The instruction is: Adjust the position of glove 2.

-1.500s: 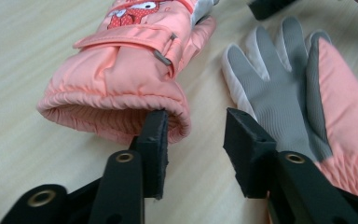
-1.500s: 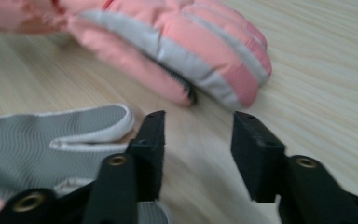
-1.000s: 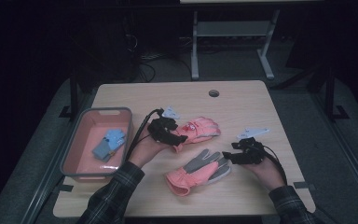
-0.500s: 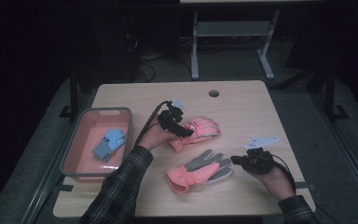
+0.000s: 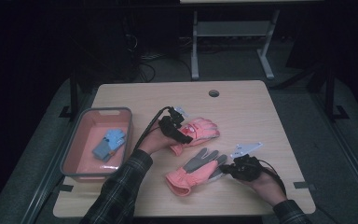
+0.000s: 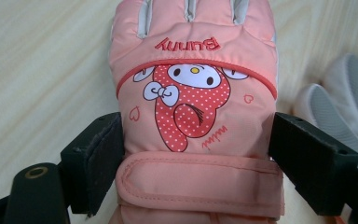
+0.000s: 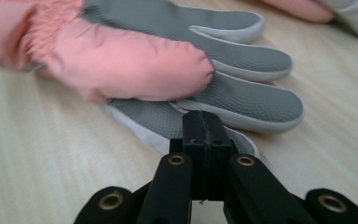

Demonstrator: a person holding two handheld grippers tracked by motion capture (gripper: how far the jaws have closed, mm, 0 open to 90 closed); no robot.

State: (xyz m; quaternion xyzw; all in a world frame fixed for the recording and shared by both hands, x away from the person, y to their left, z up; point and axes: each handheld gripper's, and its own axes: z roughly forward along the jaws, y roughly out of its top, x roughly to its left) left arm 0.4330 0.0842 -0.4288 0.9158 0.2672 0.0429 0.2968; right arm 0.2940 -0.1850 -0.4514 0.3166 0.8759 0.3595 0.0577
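Observation:
A pink glove with a bunny picture [image 5: 201, 130] [image 6: 196, 102] lies back-up at mid-table. My left gripper [image 5: 182, 134] [image 6: 198, 163] is open, one pad [image 6: 98, 163] on each side of the glove's strapped wrist. A second pink glove [image 5: 195, 171] [image 7: 135, 60] lies palm-up nearer the front edge, grey palm showing. My right gripper [image 5: 224, 169] [image 7: 204, 128] is shut, its tip resting against the edge of that glove's nearest grey finger [image 7: 242, 140]. Whether it nips the fabric is hidden.
A pink basket [image 5: 71, 158] stands at the table's left with a small blue glove [image 5: 109, 143] in it. A round cable hole [image 5: 213, 93] sits near the far edge. The palm-up glove's grey fingers [image 6: 335, 107] lie just right of the bunny glove.
My left gripper lifted toward the far side, then came back down over the bunny glove's wrist. My right gripper moved nearer the person and left, up to the palm-up glove's fingertips.

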